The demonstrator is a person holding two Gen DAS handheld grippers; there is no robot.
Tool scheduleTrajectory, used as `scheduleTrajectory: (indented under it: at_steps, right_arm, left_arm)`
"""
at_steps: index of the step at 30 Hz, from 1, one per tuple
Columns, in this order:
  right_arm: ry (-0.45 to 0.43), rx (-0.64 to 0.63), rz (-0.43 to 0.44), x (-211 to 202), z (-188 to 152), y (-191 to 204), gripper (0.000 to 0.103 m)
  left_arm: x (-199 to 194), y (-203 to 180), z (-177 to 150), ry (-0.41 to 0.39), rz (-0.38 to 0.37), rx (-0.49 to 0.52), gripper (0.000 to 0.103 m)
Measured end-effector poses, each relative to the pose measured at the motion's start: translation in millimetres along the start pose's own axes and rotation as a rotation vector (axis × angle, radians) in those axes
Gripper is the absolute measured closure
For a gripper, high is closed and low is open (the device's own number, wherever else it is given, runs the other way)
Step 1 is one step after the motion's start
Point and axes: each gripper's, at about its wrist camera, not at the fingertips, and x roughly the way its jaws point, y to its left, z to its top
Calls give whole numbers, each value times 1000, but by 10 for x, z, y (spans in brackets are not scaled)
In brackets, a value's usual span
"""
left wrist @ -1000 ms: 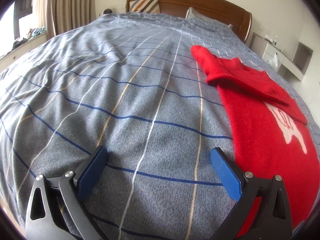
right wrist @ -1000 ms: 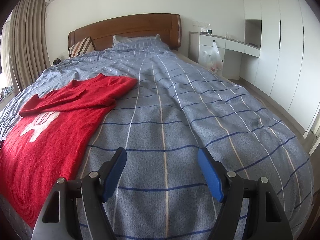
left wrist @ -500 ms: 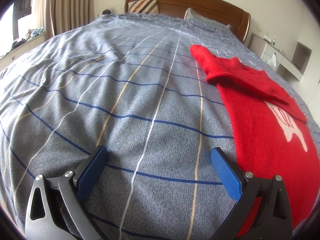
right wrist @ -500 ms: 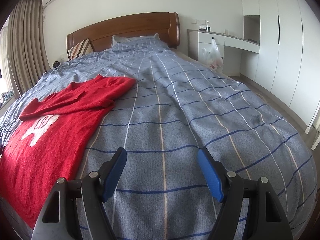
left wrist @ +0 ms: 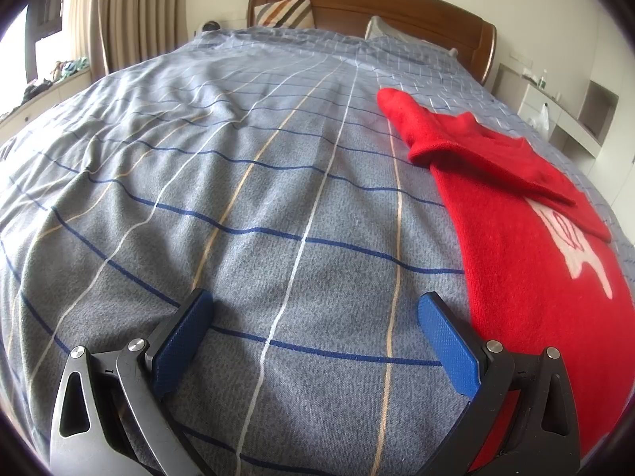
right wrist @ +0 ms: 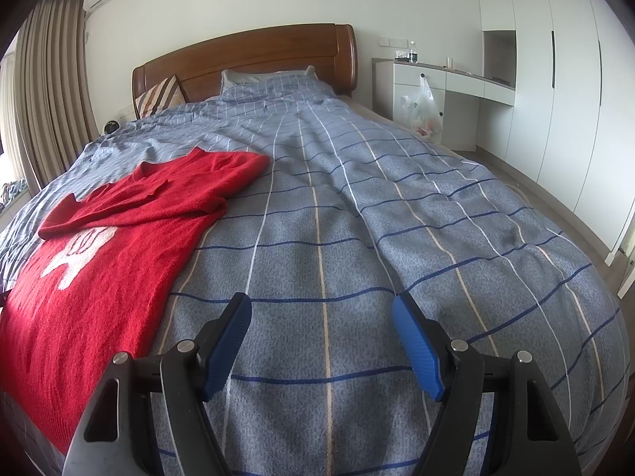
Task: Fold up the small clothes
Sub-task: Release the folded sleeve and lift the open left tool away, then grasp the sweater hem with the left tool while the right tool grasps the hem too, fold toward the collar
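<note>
A red knit sweater (left wrist: 528,246) with a white motif lies flat on the blue-grey checked bedspread (left wrist: 246,182), a sleeve folded across its chest. In the left wrist view it lies to the right of my left gripper (left wrist: 313,317), which is open and empty just above the cover, its right finger close to the sweater's edge. In the right wrist view the sweater (right wrist: 99,254) lies to the left of my right gripper (right wrist: 321,317), which is open and empty above bare bedspread (right wrist: 397,214).
A wooden headboard (right wrist: 254,59) and pillows (right wrist: 262,79) are at the far end. A white desk unit (right wrist: 444,91) with a hanging plastic bag (right wrist: 422,109) and wardrobes (right wrist: 555,79) stand right of the bed. Curtains (left wrist: 119,12) and a cluttered sill are on the left.
Both grippers have shifted slightly; the views have tilted a little, with the sweater staying where it lay. Both jaws stay open.
</note>
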Motion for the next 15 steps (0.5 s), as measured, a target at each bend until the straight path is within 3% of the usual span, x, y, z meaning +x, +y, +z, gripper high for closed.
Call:
scheduleTrajectory:
  at_steps: [4,7,9,12,13,15]
  right_arm:
    - [2,-2,-5,-9,6,-23,30]
    - [15,29,22,-157,40,-78,30]
    - [14,45,46,-267,43,-91,30]
    - [56,60,167,-647,-56,-28,28]
    - [144,60,286,-816,-193,92,28]
    - [238,83,387,-860,-357,219,28]
  left_arm:
    - [1,-1,8,8,3,6,0]
    - [-105,19,85,61,9,6,1]
    - [-307,58,94,79,-42,-24,1]
    - [-585,20,-41,135,-119,-15,1]
    - [-633,-15,-114,169,-141,-2,2]
    - [-657,-118,-283,238,-160,36,6]
